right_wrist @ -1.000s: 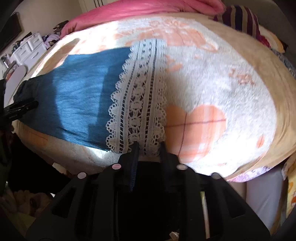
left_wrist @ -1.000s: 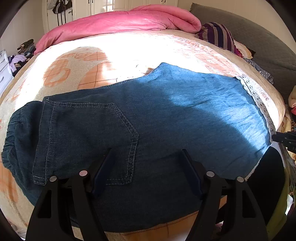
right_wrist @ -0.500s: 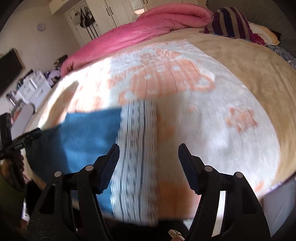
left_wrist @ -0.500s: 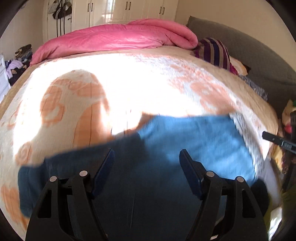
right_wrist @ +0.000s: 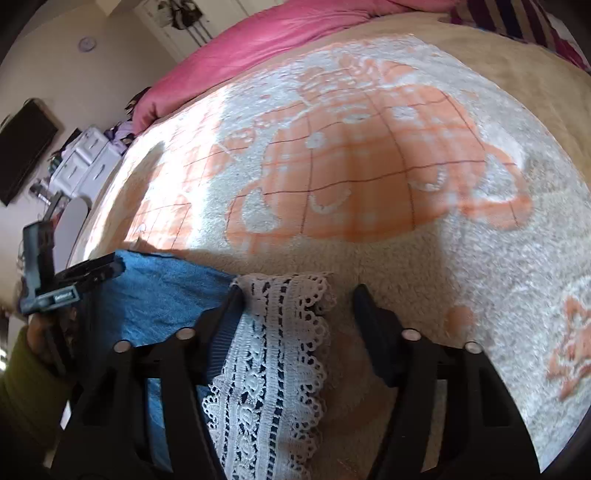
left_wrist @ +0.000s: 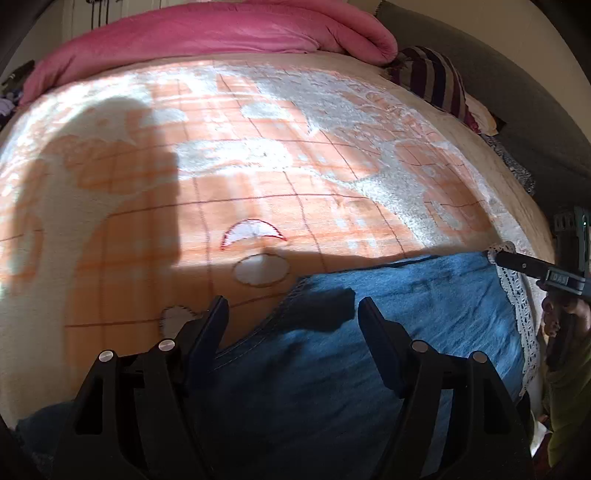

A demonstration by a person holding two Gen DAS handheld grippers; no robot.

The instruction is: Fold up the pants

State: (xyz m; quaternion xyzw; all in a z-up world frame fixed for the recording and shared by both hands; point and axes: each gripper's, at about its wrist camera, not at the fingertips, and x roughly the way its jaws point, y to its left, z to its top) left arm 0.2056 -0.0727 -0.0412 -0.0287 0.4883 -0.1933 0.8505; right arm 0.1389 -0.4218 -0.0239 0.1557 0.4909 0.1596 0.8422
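Only blurred lettering on left gripper (right_wrist: 118, 267)

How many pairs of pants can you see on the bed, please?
1: the denim pants lie at the near edge of the bed, lace hem toward the right side. Others may lie outside the frames.

**Colours on the bed**

We see blue denim pants (left_wrist: 388, 354) with paler stitching, darker where shadow falls, their hem trimmed in white openwork lace (right_wrist: 273, 354). Under them lies a cream blanket (left_wrist: 110, 221) printed with orange shapes crossed by thin dark grid lines (one small white arc is outlined in red). Behind it we find a pink quilt (left_wrist: 207, 33) and a cushion (left_wrist: 436, 77) striped dark purple and pale. Both grippers are black.
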